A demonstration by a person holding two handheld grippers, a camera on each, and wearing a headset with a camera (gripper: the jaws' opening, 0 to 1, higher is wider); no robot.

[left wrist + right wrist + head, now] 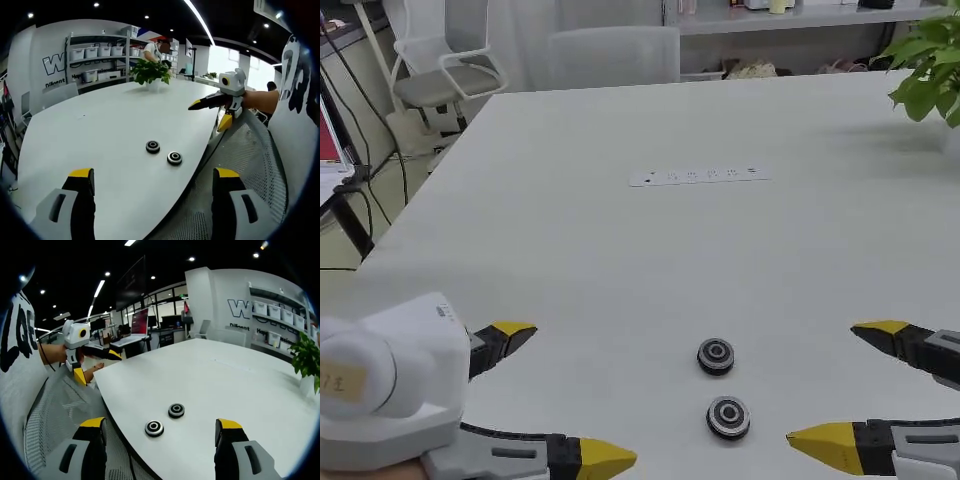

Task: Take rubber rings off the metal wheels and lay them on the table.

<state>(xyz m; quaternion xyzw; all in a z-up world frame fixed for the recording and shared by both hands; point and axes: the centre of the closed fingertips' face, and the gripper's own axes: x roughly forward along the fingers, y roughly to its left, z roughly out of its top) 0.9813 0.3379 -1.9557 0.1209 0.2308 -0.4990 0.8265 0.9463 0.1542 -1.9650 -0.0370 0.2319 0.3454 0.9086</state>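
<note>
Two small metal wheels with black rubber rings lie flat on the white table [620,250], close to its front edge. One wheel [716,356] [153,146] [176,410] lies a little farther in, the other wheel [728,417] [174,158] [154,428] nearer the edge. My left gripper [570,395] [152,173] is open to the left of them, its yellow-tipped jaws wide apart and holding nothing. To their right, my right gripper [832,383] [160,423] is open and holds nothing either. Both grippers are well apart from the wheels and point toward them from opposite sides.
A white power strip [700,177] lies on the table's middle, farther back. A potted plant [925,65] [150,72] stands at the far right. Office chairs [450,70] stand beyond the far left corner. A mesh chair seat [240,145] is below the front edge.
</note>
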